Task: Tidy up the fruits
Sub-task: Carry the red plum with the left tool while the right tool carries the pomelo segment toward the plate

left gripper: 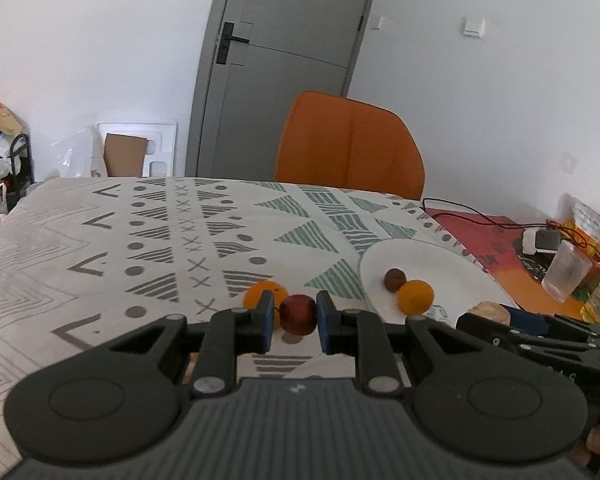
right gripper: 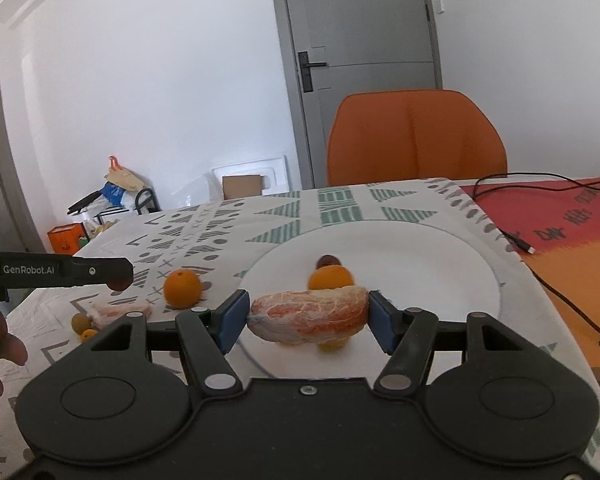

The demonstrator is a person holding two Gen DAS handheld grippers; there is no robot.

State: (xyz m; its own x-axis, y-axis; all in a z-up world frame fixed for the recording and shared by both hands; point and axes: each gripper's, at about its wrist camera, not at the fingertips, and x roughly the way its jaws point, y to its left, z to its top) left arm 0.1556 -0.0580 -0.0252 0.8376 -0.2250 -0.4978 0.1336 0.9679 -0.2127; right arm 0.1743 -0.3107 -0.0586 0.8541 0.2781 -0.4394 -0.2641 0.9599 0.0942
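Observation:
My left gripper [left gripper: 293,322] is shut on a small dark red fruit [left gripper: 298,314], held just above the patterned tablecloth. An orange [left gripper: 266,296] lies on the cloth right behind it. My right gripper [right gripper: 308,320] is shut on a peeled pomelo segment [right gripper: 310,314] and holds it over the near part of the white plate [right gripper: 440,264]. On the plate lie an orange [right gripper: 330,278] and a brown round fruit [right gripper: 327,260]; both also show in the left wrist view, the orange [left gripper: 415,297] and the brown fruit [left gripper: 394,279].
On the cloth left of the plate lie an orange [right gripper: 182,288], another pomelo segment [right gripper: 118,313] and two small yellow fruits [right gripper: 82,326]. An orange chair [right gripper: 414,140] stands behind the table. A red mat with cables [right gripper: 540,216], a plastic cup [left gripper: 566,276] and bottles sit at the right.

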